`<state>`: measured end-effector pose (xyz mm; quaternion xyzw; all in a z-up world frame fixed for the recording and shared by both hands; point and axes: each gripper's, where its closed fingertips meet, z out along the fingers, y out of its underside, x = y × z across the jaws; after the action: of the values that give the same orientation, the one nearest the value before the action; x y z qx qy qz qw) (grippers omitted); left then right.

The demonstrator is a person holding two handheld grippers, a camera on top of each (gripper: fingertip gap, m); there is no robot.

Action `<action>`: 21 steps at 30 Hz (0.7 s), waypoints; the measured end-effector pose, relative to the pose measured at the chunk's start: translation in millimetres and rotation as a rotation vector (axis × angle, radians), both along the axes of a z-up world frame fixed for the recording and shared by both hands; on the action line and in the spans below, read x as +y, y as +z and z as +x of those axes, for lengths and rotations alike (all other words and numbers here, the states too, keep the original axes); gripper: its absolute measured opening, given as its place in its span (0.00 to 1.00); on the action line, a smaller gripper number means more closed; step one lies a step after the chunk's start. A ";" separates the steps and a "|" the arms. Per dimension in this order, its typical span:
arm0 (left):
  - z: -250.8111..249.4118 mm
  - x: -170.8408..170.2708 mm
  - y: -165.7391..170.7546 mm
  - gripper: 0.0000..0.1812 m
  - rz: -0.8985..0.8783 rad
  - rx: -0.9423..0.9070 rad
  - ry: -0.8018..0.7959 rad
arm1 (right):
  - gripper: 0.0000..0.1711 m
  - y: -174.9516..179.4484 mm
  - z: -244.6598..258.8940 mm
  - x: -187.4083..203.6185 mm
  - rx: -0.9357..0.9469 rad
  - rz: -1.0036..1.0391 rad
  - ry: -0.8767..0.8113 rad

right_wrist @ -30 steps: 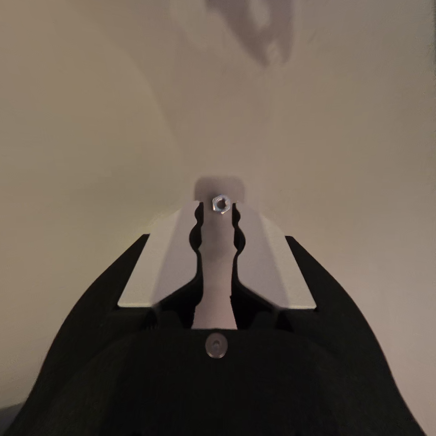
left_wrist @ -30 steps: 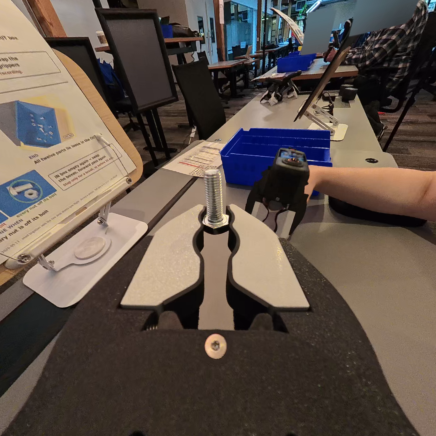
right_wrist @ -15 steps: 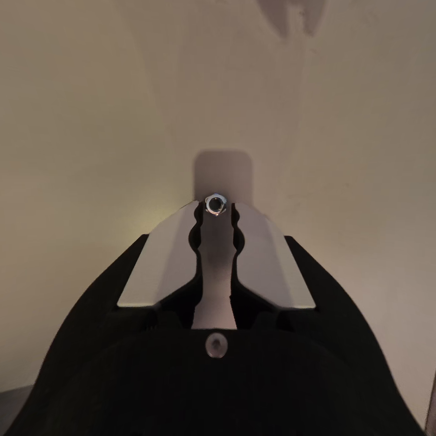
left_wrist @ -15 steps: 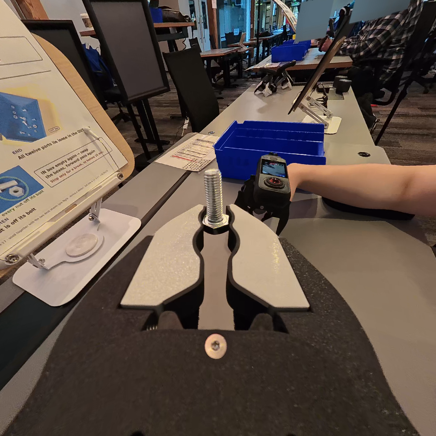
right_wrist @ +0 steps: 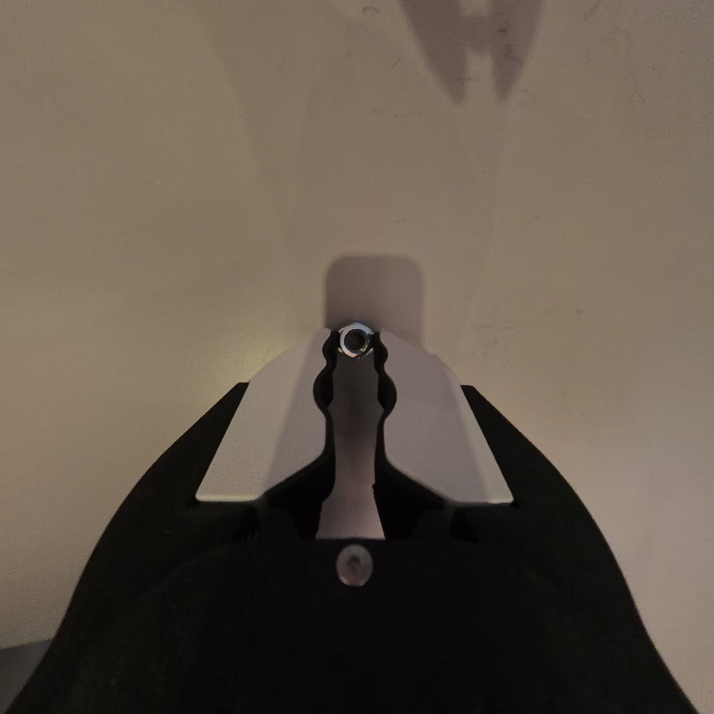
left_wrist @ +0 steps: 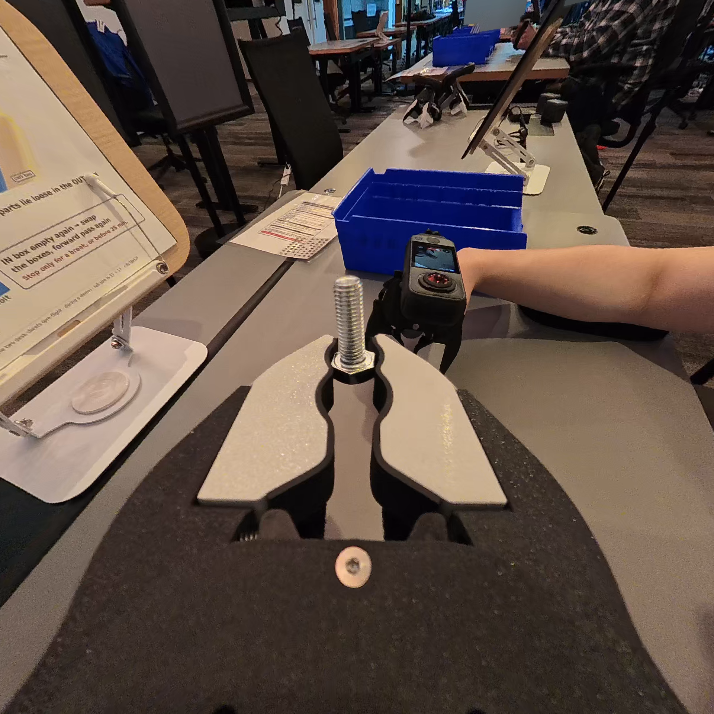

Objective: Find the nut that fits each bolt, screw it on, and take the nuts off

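At frame centre, the left gripper (left_wrist: 352, 361) clamps a bolt (left_wrist: 348, 327) by its head, thread upright and bare. The right gripper (right_wrist: 354, 342) pinches a nut (right_wrist: 354, 342) over the table (right_wrist: 154, 193) (bin (left_wrist: 432, 208) behind, upper centre). Threading and removal remain.

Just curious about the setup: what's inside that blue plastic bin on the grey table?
Inside the blue plastic bin, only bare blue walls and ridges along the far side show. Its floor is hidden behind the near wall, so any nuts or bolts there cannot be seen.
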<state>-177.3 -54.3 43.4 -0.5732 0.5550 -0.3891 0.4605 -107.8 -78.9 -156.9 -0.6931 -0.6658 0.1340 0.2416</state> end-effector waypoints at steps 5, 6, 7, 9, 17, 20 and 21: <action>4.6 -2.3 -7.0 0.08 0.001 0.026 -0.011 | 0.10 -0.6 0.7 -0.1 0.001 -0.021 -0.006; 5.2 -2.3 -8.3 0.08 0.001 0.030 -0.012 | 0.10 -0.7 0.7 -0.1 0.005 -0.028 -0.011; 5.7 -2.2 -9.4 0.08 0.001 0.033 -0.011 | 0.10 -0.9 0.8 -0.1 0.011 -0.034 -0.014; 6.7 -1.7 -11.7 0.08 -0.001 0.037 -0.011 | 0.10 -0.9 1.1 0.2 0.020 -0.041 -0.021; 14.6 7.9 -30.4 0.08 -0.010 0.049 0.021 | 0.10 104.4 -2.7 11.8 0.350 0.101 -0.132; 23.1 4.9 -35.4 0.08 0.028 0.041 0.019 | 0.10 190.8 -4.2 3.0 0.559 0.171 -0.203; 26.4 2.3 -36.7 0.08 0.045 0.040 0.015 | 0.10 211.8 -4.9 -1.7 0.595 0.192 -0.212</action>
<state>-150.9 -51.9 6.7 -0.5744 0.5685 -0.3616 0.4648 -112.7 -80.6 54.9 -0.6630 -0.5000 0.2413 0.5023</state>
